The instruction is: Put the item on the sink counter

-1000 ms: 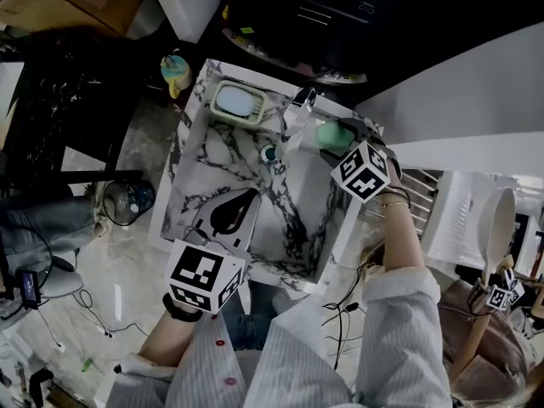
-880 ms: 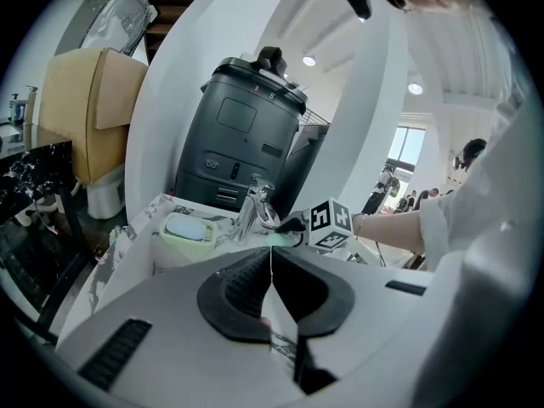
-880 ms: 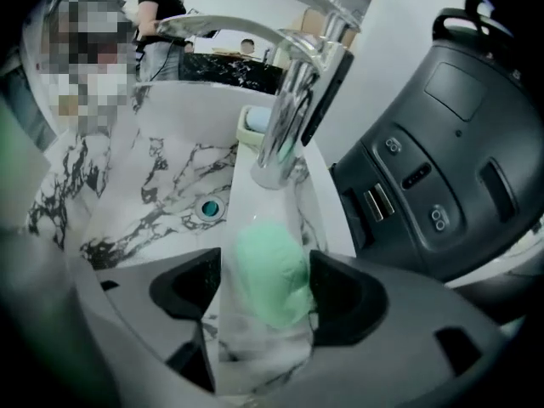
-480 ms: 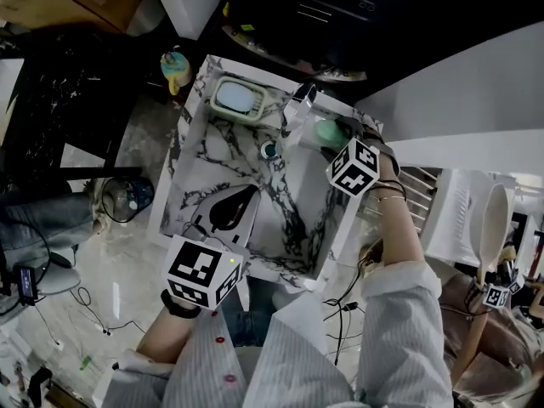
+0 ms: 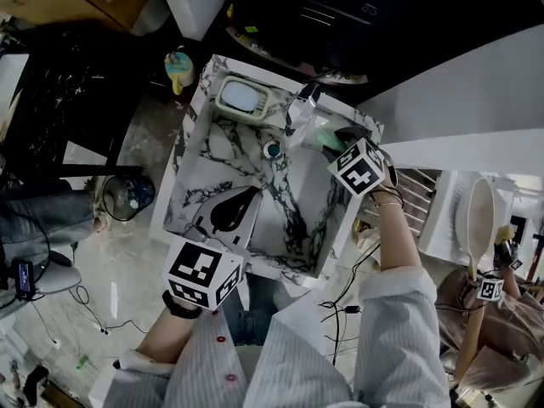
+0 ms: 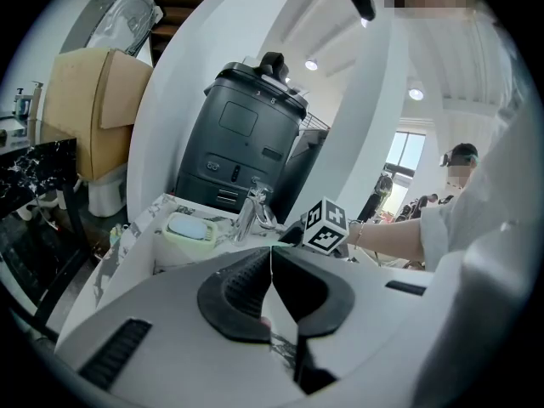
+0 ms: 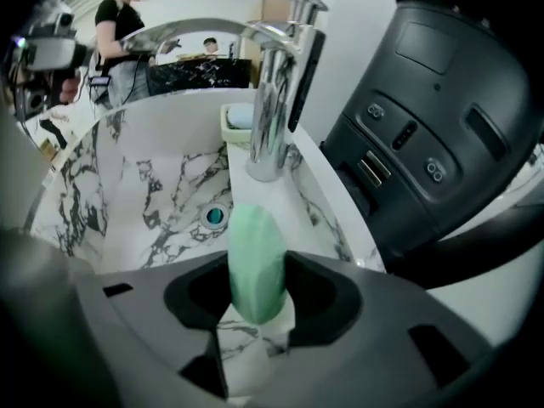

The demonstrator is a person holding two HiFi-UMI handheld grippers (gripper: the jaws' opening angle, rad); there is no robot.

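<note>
Right tool point(image 7: 257, 303), tipped steeply down, just closed on green item point(image 7: 255, 257).

Left gripper point(image 6: 272, 257) jaws together — right gripper point(image 7: 255, 272) jaws just closed onto green item point(image 7: 253, 232).

1. No word, brand name or number is legible in any of the views.
2. The cube point(image 5: 202, 274) on the left gripper point(image 6: 272, 257), at the front edge of the sink point(image 5: 285, 272), bears black-and-white square markers, one on each visible face. They are coded patterns, not letters.
3. The cube point(image 5: 361, 167) on the right gripper point(image 7: 257, 266), over the sink's right rear corner, carries markers of the same kind.
4. A small cube point(image 5: 490, 289) near the right edge of the head view shows one more such marker.
5. The black appliance point(image 7: 425, 143) behind the sink's rear edge has buttons and a small yellow sticker point(image 5: 246, 30). Any print on them is too small to read.
</note>
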